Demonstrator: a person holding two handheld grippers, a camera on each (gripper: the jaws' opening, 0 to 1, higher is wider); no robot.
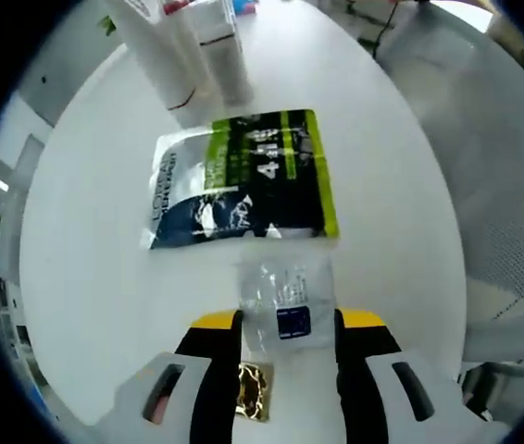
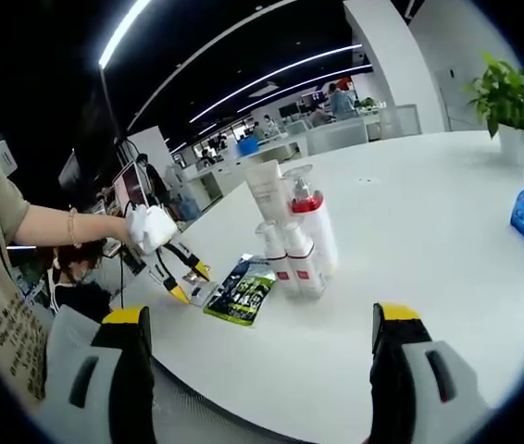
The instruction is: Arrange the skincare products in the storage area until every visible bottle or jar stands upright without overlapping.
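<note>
One clear plastic sachet (image 1: 287, 303) with a dark blue label lies flat on the round white table (image 1: 401, 185), clamped between the left gripper (image 1: 288, 322)'s yellow-tipped jaws; just beyond it lies one glossy black-and-green foil pouch (image 1: 243, 178). The right gripper view adds the upright cluster: one tall white tube (image 2: 268, 190), one red-collared pump bottle (image 2: 313, 225), two small white bottles (image 2: 292, 257), plus one potted plant (image 2: 509, 102). The right gripper (image 2: 260, 319) hangs over the table edge, jaws wide apart, holding nothing.

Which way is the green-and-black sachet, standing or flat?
Flat. The green-and-black sachet lies face-up on the white table, printed front fully showing, beyond the left gripper.
</note>
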